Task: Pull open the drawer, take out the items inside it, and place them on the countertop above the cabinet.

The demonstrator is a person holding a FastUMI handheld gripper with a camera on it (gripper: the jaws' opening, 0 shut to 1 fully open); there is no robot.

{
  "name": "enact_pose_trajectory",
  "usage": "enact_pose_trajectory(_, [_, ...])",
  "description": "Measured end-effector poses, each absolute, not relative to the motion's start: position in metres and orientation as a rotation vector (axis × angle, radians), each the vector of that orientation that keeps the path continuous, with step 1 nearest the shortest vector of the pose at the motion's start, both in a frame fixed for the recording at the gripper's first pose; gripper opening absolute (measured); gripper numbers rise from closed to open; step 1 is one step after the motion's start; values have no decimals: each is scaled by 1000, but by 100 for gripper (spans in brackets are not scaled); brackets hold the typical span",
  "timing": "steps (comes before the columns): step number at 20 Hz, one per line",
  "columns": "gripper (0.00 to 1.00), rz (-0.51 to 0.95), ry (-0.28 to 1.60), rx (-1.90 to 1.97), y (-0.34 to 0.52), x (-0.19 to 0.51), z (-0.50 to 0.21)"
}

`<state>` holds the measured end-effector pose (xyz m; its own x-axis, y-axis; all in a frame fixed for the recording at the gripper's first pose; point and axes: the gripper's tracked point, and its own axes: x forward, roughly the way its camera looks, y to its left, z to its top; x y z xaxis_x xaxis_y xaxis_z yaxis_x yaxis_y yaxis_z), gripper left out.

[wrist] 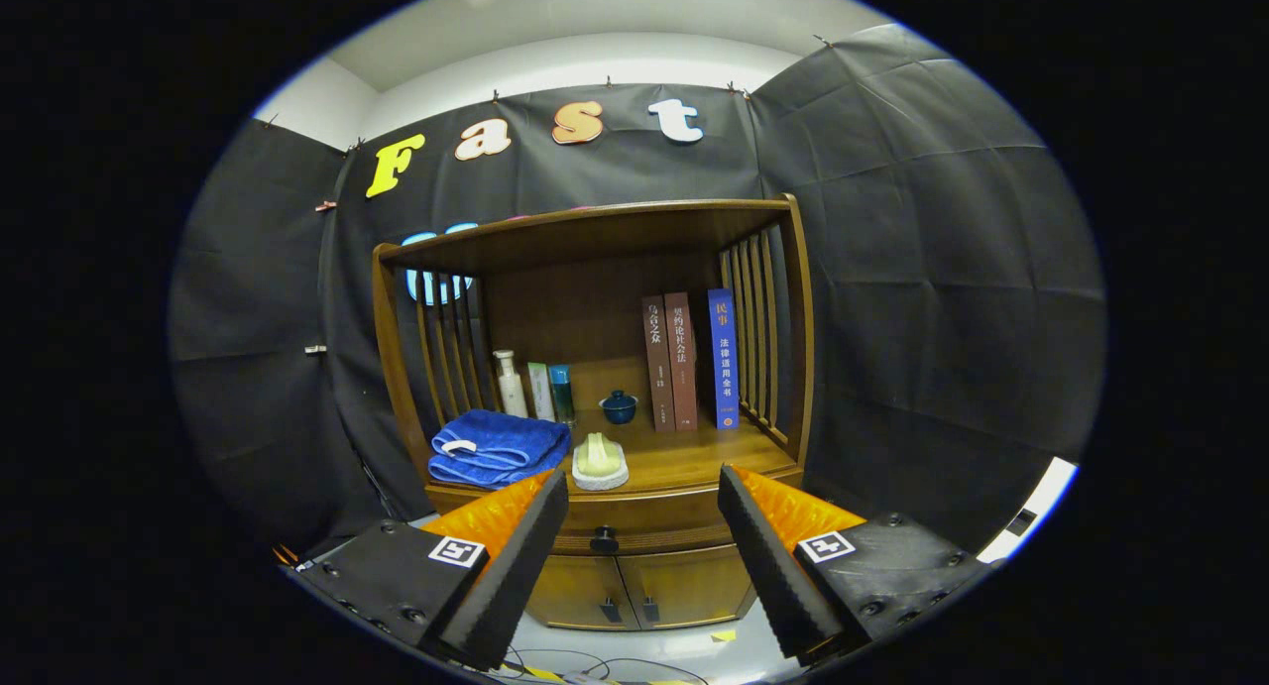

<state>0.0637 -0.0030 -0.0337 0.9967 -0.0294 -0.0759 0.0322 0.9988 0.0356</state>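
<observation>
A wooden cabinet [595, 388] stands ahead against the booth wall. Its drawer [644, 526] is closed under the countertop [694, 457], with a dark round knob [604, 540] at its middle. My gripper [642, 507] is open and holds nothing. Its fingers [525, 546] stand wide apart, some way short of the cabinet, and the knob shows between them, beyond the tips. On the countertop lie a folded blue towel [496, 449] at the left and a pale soap on a white dish [600, 464] beside it. What the drawer holds is hidden.
At the back of the countertop stand small bottles [535, 388], a dark blue lidded cup [619, 406] and three upright books [691, 360]. Slatted wooden sides and a top shelf enclose that space. Two small doors [634, 591] sit below the drawer. Cables lie on the floor.
</observation>
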Motion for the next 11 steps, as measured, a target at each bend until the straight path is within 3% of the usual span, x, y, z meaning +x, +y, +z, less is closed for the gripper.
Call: enact_pose_trajectory(11, [99,16,97,13,4,55,-30])
